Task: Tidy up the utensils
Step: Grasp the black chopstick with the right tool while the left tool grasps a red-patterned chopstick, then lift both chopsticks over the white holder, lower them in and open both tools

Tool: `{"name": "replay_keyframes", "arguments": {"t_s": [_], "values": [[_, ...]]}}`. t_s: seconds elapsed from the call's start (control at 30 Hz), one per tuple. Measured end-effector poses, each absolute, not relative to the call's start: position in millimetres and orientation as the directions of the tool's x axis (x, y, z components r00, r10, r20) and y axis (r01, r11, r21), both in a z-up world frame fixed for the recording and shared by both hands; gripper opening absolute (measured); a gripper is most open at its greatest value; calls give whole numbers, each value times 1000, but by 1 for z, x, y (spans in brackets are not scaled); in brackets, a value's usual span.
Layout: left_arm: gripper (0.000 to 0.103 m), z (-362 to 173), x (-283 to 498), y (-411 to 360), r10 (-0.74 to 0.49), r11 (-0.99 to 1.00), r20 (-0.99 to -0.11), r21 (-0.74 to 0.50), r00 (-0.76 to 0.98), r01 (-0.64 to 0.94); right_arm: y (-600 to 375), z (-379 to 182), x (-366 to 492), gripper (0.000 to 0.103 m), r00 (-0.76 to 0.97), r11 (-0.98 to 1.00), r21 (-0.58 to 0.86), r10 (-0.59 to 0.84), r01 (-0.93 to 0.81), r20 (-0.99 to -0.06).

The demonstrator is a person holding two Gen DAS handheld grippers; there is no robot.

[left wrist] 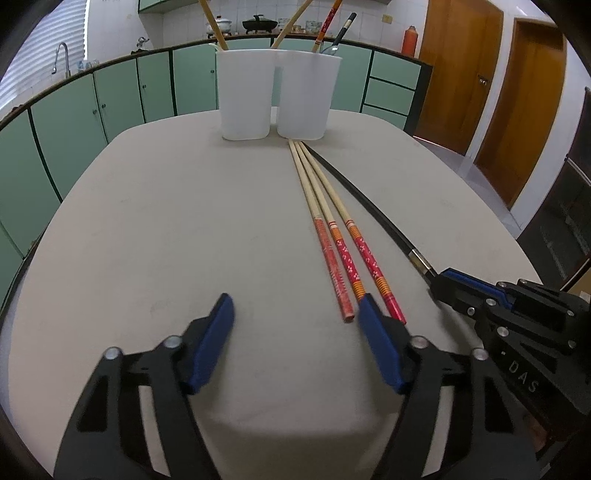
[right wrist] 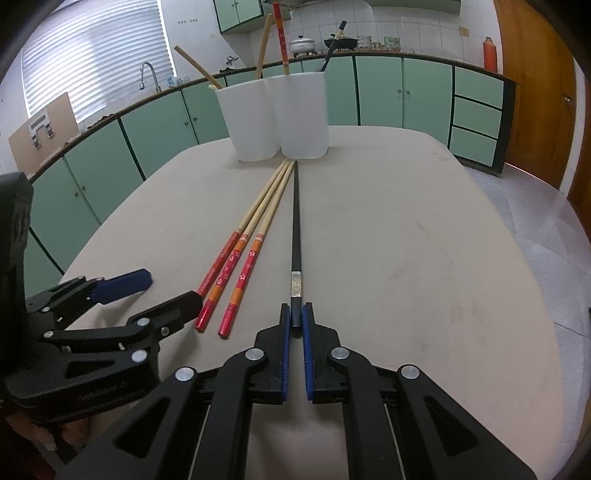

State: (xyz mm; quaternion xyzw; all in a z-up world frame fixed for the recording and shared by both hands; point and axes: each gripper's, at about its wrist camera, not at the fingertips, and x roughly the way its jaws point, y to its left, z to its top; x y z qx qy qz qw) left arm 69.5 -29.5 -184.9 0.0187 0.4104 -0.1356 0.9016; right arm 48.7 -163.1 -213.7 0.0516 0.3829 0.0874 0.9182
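Three red-handled bamboo chopsticks (left wrist: 332,229) (right wrist: 243,251) lie side by side on the beige table (left wrist: 166,221), tips toward a white two-compartment holder (left wrist: 277,96) (right wrist: 275,114) at the far end. A black chopstick (left wrist: 369,206) (right wrist: 296,229) lies to their right. My right gripper (right wrist: 296,317) (left wrist: 443,280) is shut on the black chopstick's near end, which rests on the table. My left gripper (left wrist: 295,308) (right wrist: 162,291) is open and empty, its right finger beside the red handles' ends. The holder contains several chopsticks standing upright.
Green kitchen cabinets (left wrist: 110,99) and a counter with pots (left wrist: 258,24) run behind the table. Wooden doors (left wrist: 517,92) stand at the right. The table's edges curve off near both sides.
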Motion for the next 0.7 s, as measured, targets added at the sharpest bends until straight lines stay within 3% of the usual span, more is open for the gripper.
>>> {"name": "replay_keyframes", "arguments": {"t_s": [0.17, 0.2, 0.23, 0.7], "values": [[22, -185, 71, -34, -276, 950, -741, -116, 612, 289, -165, -214, 48, 6, 692, 979, 166, 203, -121, -693], [9, -185, 71, -35, -285, 948, -740, -124, 609, 293, -165, -214, 48, 6, 692, 979, 166, 203, -121, -693], [6, -185, 72, -35, -299, 944, -740, -139, 602, 298, -165, -213, 48, 6, 692, 979, 166, 203, -121, -693], [6, -155, 64, -24, -324, 939, -694, -152, 643, 309, -167, -191, 44, 6, 726, 980, 146, 200, -138, -658]]}}
